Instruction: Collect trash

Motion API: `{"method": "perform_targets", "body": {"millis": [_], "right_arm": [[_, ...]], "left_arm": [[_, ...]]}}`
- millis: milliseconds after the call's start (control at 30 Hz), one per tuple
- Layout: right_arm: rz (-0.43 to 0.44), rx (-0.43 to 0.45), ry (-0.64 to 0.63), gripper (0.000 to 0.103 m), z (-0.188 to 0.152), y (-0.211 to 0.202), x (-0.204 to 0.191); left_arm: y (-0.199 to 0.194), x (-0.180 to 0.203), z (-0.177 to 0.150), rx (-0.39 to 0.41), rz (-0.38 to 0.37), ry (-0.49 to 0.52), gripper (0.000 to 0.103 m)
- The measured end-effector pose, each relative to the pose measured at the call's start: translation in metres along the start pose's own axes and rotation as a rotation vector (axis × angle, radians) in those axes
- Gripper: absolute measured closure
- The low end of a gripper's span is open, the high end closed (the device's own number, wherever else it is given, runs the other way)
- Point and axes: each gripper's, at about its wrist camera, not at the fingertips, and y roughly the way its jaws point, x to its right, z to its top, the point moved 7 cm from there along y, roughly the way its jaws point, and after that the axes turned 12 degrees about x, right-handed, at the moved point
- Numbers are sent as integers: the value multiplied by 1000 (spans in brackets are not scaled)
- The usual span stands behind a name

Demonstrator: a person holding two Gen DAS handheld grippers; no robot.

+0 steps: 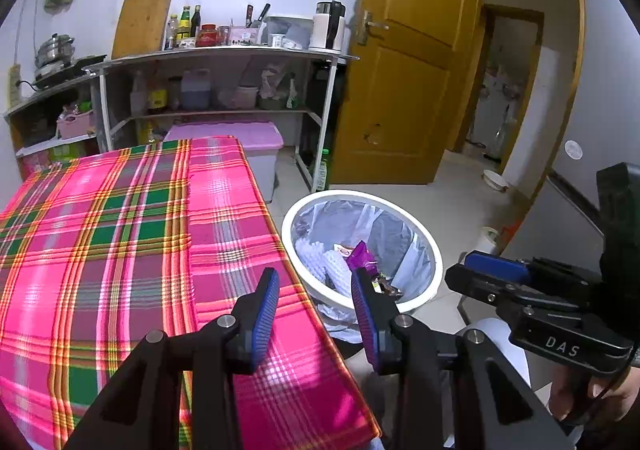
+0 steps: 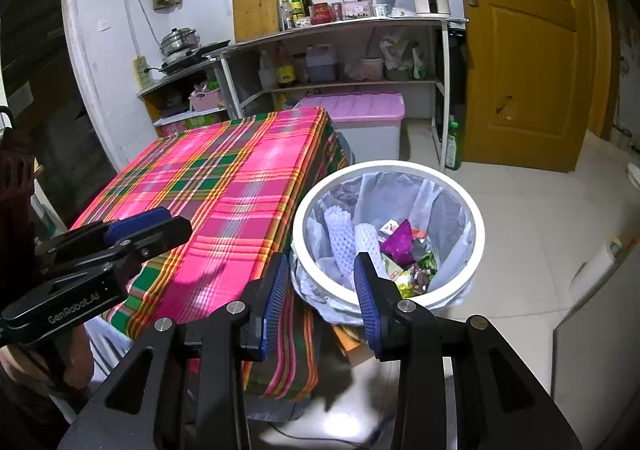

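Observation:
A white round trash bin (image 1: 434, 250) (image 2: 480, 234) with a clear liner stands on the floor beside the table. Inside lie white foam fruit nets (image 2: 340, 238), a purple wrapper (image 2: 398, 242) (image 1: 362, 258) and several other wrappers. My left gripper (image 1: 316, 282) is open and empty, over the table's right edge near the bin. My right gripper (image 2: 322, 266) is open and empty, above the bin's near rim. The table (image 1: 120, 230) (image 2: 224, 186) carries a pink and green plaid cloth with nothing on it in view.
A metal shelf rack (image 1: 224, 58) (image 2: 340, 26) with bottles, a kettle and a cutting board stands at the back wall. A pink-lidded storage box (image 2: 360, 106) sits under it. A wooden door (image 1: 404, 70) is right. A white roll (image 2: 600, 262) lies on the tiled floor.

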Motion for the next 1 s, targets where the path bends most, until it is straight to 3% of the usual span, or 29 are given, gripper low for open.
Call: {"method": "perform_targets", "body": {"millis": [1000], "right_arm": [[7, 5, -2, 67, -3, -8, -3]], "left_arm": [[-20, 2, -7, 17, 27, 13, 66]]}}
